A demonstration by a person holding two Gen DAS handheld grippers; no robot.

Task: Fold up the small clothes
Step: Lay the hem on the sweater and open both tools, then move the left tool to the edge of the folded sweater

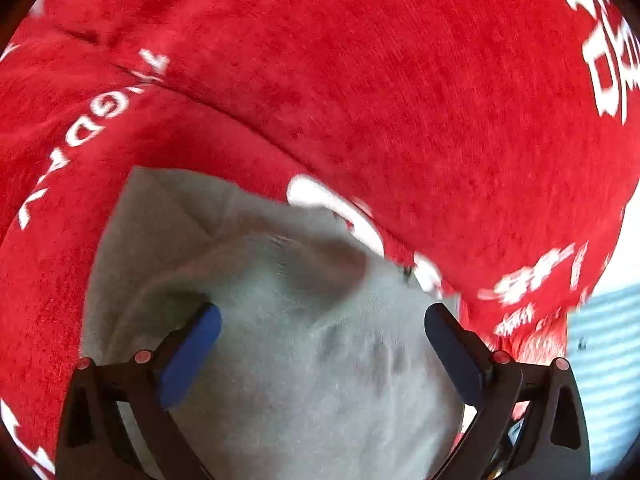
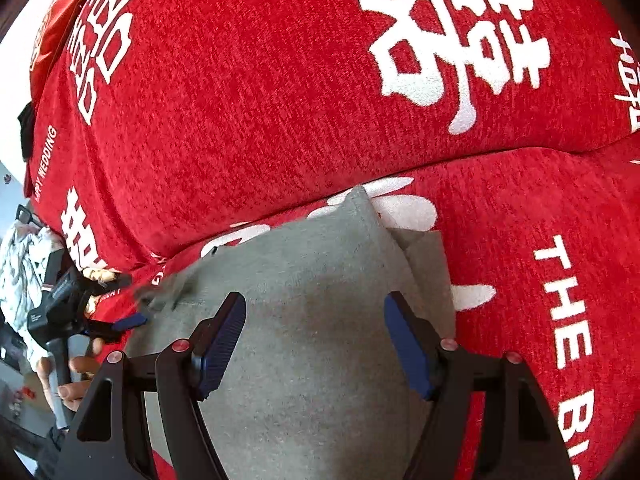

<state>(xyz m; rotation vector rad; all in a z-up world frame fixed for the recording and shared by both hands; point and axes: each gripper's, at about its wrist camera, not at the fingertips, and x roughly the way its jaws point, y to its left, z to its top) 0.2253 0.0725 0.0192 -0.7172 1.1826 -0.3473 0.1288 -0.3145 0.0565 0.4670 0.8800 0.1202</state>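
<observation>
A small grey garment [image 1: 280, 320] lies on a red cover with white lettering [image 1: 400, 100]. My left gripper [image 1: 322, 320] is open, its blue pads spread over the grey cloth, which bulges and creases between them. In the right wrist view the same grey garment [image 2: 316, 300] lies with a folded layer showing at its right edge. My right gripper [image 2: 316, 320] is open above it, holding nothing. The left gripper [image 2: 128, 322] shows at the far left edge of the garment, held by a hand.
The red cover [image 2: 280, 100] wraps a cushioned seat and backrest, with a seam between them behind the garment. A white patterned cloth [image 2: 20, 264] lies off the left side. A pale striped surface [image 1: 604, 340] shows at the right.
</observation>
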